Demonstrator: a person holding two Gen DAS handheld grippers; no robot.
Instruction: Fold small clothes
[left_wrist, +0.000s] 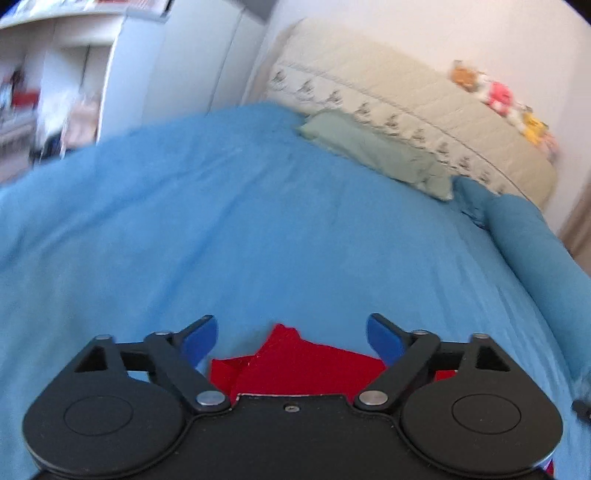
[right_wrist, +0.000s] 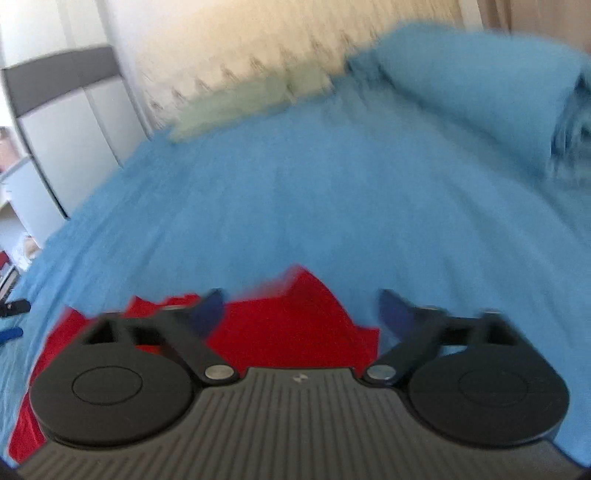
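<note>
A small red garment (left_wrist: 295, 363) lies on the blue bedspread (left_wrist: 258, 221), with a folded corner pointing away. My left gripper (left_wrist: 291, 338) is open and empty above it, blue fingertips (left_wrist: 201, 341) spread on either side of the corner. In the right wrist view the same red garment (right_wrist: 291, 328) spreads to the lower left under my right gripper (right_wrist: 301, 312), which is open and empty; this view is motion-blurred. The rest of the garment is hidden under both gripper bodies.
A pale green folded cloth (left_wrist: 376, 155) and a cream quilted headboard (left_wrist: 406, 96) with soft toys (left_wrist: 498, 99) are at the far end. A blue pillow (right_wrist: 480, 96) lies at the right. White wardrobes (left_wrist: 166, 74) stand beyond the bed's left edge.
</note>
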